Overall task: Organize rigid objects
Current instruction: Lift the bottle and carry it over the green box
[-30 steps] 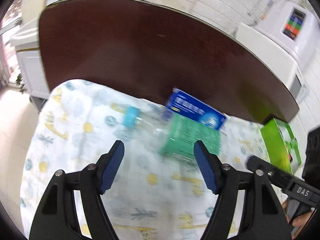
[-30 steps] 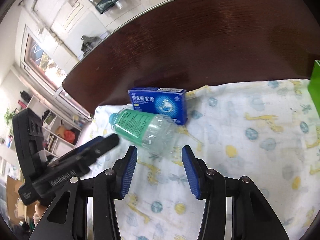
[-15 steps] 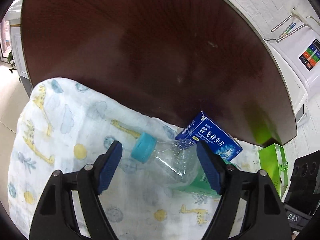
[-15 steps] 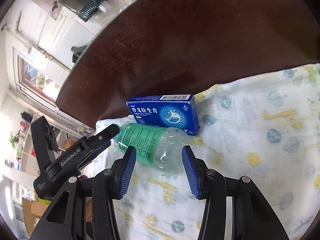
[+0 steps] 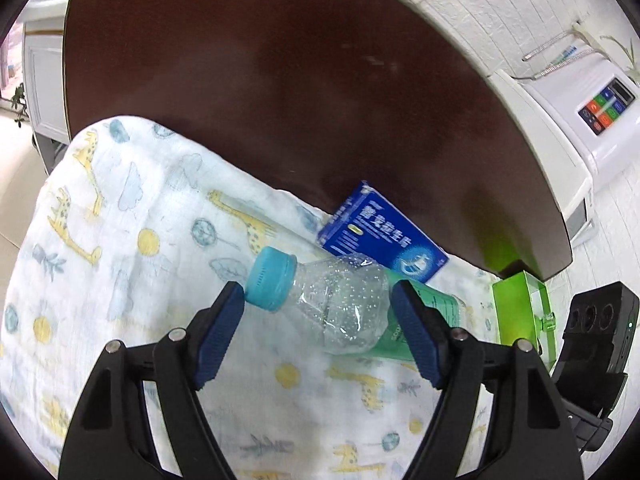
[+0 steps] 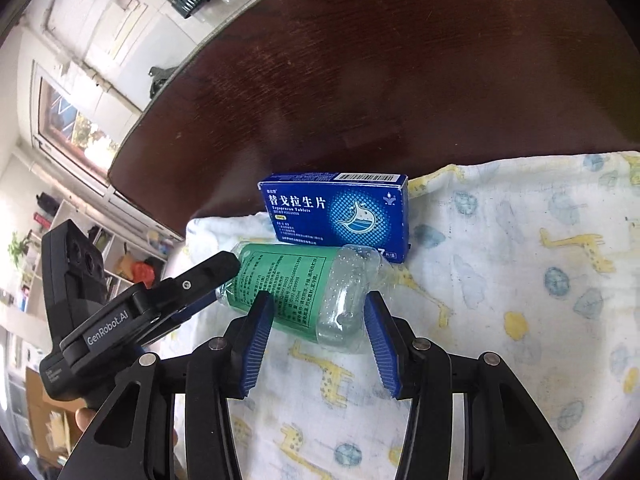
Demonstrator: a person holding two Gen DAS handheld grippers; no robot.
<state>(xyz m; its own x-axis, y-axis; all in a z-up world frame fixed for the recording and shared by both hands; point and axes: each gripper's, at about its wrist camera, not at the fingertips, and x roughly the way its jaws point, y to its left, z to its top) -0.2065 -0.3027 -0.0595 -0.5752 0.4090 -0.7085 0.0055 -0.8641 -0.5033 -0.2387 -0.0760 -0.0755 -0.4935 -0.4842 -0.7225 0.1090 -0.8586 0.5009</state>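
Note:
A clear plastic bottle [image 5: 344,300] with a teal cap [image 5: 270,278] and a green label lies on its side on a giraffe-print cloth [image 5: 132,216]. A blue medicine box [image 5: 382,236] lies just behind it, touching it. My left gripper [image 5: 318,300] is open, its jaws on either side of the bottle's neck end. My right gripper [image 6: 318,312] is open around the bottle's base end [image 6: 340,300]. In the right wrist view the box [image 6: 336,212] sits behind the bottle, and the left gripper's finger [image 6: 204,276] reaches the bottle from the left.
The cloth covers the near part of a dark brown round table [image 5: 280,80]. A green box [image 5: 522,312] stands at the cloth's right edge. A white appliance [image 5: 592,112] stands beyond the table. The right gripper's body [image 5: 592,344] is at the far right.
Both grippers have moved in toward the bottle. The left gripper's jaws now straddle the neck end and the right gripper's jaws straddle the base end. The bottle and box have not moved.

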